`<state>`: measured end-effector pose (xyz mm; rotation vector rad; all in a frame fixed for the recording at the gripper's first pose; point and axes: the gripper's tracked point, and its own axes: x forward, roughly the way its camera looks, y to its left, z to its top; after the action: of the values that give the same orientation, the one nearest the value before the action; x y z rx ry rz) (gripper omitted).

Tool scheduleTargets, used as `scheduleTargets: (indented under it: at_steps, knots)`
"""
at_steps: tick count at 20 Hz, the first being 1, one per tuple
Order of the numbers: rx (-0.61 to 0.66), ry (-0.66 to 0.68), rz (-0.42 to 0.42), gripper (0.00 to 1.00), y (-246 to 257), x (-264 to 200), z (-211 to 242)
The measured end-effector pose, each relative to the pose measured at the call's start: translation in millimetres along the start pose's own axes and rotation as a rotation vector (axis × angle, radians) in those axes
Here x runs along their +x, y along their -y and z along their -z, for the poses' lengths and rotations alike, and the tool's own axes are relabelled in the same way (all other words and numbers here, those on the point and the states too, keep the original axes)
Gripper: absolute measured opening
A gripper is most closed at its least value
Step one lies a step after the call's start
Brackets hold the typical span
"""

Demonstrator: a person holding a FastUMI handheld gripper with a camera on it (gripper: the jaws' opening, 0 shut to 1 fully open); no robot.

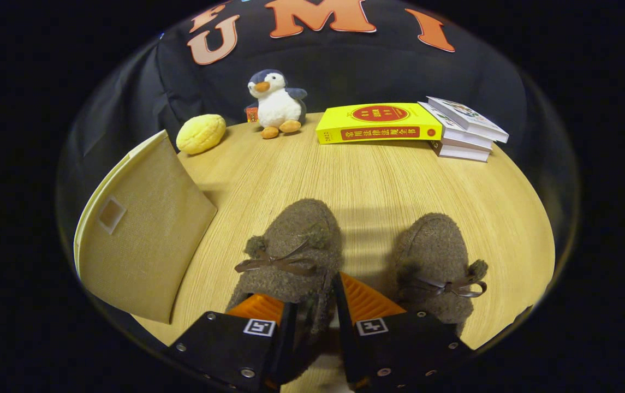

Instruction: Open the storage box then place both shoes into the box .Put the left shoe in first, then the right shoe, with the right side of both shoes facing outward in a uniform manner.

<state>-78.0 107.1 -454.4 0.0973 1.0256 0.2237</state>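
Two fuzzy brown shoes with thin brown bows stand side by side on the wooden table (378,180), toes pointing away from me. My gripper (315,295) is at the heel end of the left-hand shoe (290,245). One finger sits over the shoe's opening and the other on the outside of its right wall, and the fuzzy rim is pinched between them. The right-hand shoe (435,251) stands free just beyond the right finger. A beige fabric storage box (143,234) stands to the left of the shoes, showing a flat face with a small label patch. Its opening is hidden from me.
At the back of the table stand a plush penguin (277,103), a yellow bun-shaped toy (201,133), a thick yellow book (378,123) and a stack of white books (462,131). Bare wood lies between the shoes and these things.
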Motion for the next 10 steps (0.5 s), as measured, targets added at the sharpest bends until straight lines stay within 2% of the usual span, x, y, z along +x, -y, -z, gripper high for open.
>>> scheduleTargets:
  at_steps: [3, 4, 6, 10]
  knots:
    - [0.034, -0.011, 0.036, 0.26, 5.0, -4.7, 1.5]
    - [0.048, -0.015, 0.038, 0.16, 3.9, -7.8, 1.9]
    - [0.085, -0.019, 0.039, 0.07, 0.0, -17.1, -1.3]
    - [0.108, 0.024, 0.028, 0.05, -19.9, -50.0, -35.0]
